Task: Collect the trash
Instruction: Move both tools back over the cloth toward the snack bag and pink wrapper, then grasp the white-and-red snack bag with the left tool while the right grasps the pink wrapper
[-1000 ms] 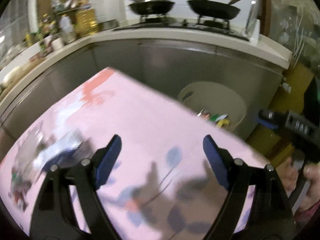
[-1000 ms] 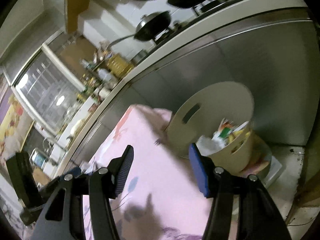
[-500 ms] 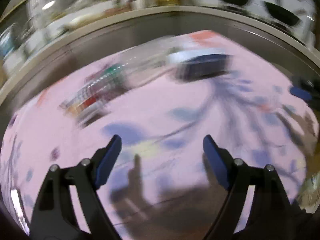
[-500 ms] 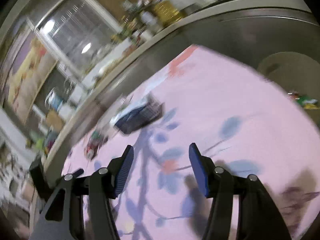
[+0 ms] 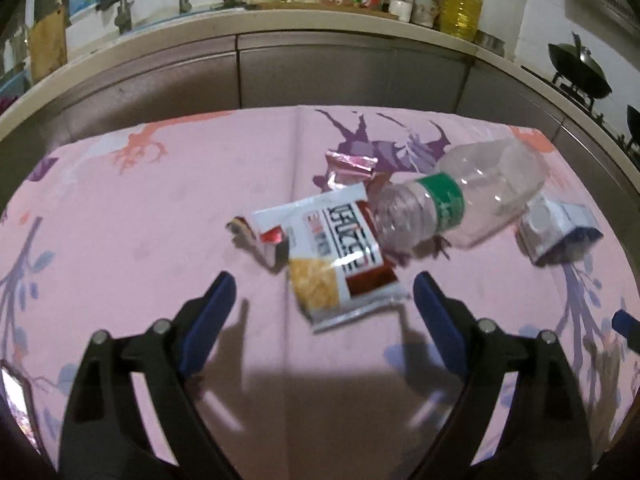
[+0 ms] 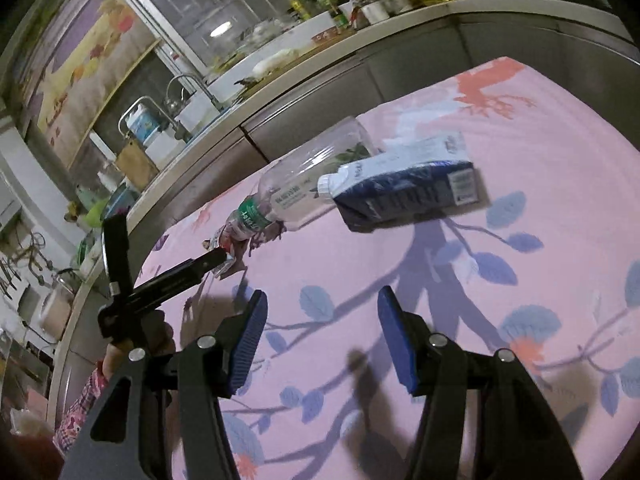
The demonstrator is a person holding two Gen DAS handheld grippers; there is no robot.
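Both views are swinging away from the stove and the trash basket seen a second earlier and are now facing the table (image 5: 140,216), where the trash is lying. The left gripper (image 5: 324,300) is hovering with jaws wide and empty just short of the snack wrapper (image 5: 340,256), which is touching the clear plastic bottle (image 5: 460,204). The right gripper (image 6: 320,336) is hanging with jaws partly apart, empty, short of the blue carton (image 6: 404,188) beside the bottle.

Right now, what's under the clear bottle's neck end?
The clear bottle lies on its side, its neck overlapping the white-and-red snack wrapper and a pink foil wrapper. How far either wrapper runs beneath it is hidden. Its base rests on the pink tablecloth.
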